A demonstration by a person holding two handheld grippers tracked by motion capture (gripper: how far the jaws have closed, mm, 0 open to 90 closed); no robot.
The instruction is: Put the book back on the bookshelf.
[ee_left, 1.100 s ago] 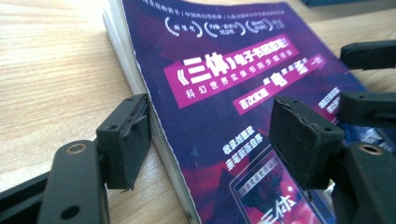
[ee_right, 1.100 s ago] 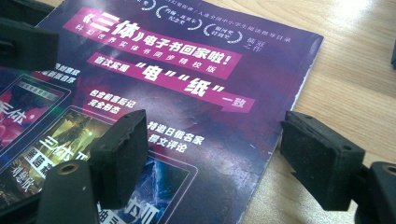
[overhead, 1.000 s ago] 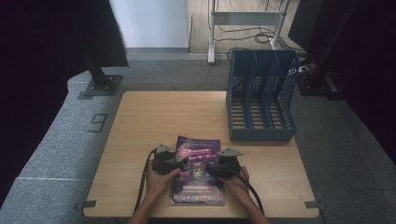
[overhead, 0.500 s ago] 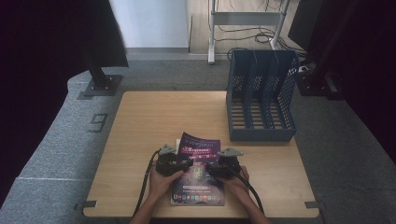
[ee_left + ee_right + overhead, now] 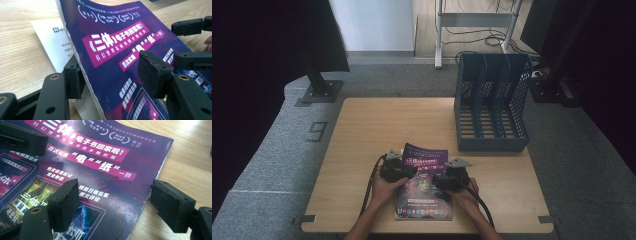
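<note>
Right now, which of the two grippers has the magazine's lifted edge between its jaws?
The left gripper: the magazine rises at its spine side between those jaws, which have just been closing. The right gripper straddles the flat opposite edge.

Wooden table (image 5: 377,130), blue file rack (image 5: 492,107) (three slots) at its far right corner, grey carpet (image 5: 272,150)

Left gripper (image 5: 408,167) jaws just closing; right gripper (image 5: 439,181) — agape.
</note>
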